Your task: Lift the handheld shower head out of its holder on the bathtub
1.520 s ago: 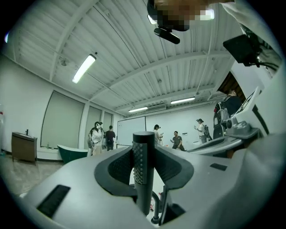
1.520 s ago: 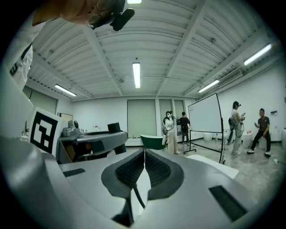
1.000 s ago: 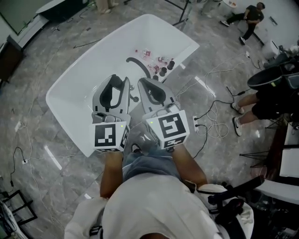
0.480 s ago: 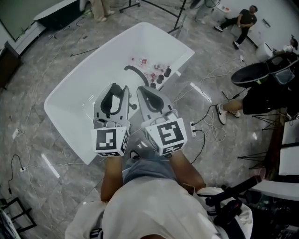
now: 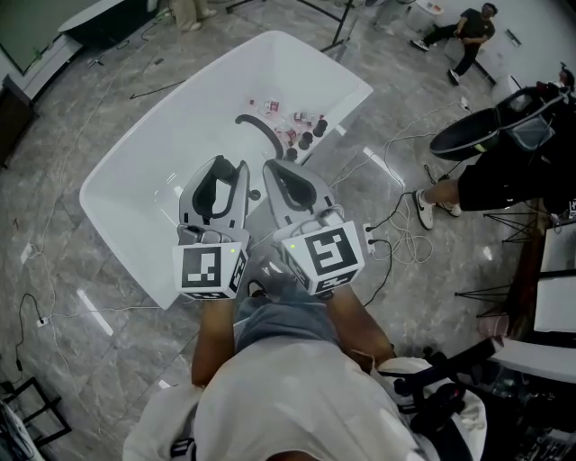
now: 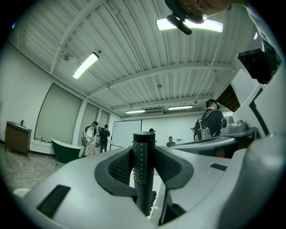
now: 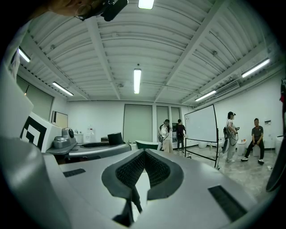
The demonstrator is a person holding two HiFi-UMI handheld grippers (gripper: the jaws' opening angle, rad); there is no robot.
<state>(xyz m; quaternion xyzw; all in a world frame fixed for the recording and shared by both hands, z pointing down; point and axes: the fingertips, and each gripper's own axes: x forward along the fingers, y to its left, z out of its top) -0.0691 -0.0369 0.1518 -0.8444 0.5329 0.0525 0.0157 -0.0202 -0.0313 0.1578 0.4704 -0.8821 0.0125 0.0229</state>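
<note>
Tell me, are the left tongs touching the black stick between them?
Touching. The left gripper view shows it: the left tongs squeeze the upright black shower head handle from both sides, with no gap showing.

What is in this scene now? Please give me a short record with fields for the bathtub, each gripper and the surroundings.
place: white bathtub on a grey marble floor
at the tub's far end: curved dark spout, small red items near it
left gripper: over the tub, jaws closed on an upright dark ribbed handle, probably the shower head's
right gripper: beside the left one, jaws together, nothing held
around: cables on the floor, a seated person far off
</note>
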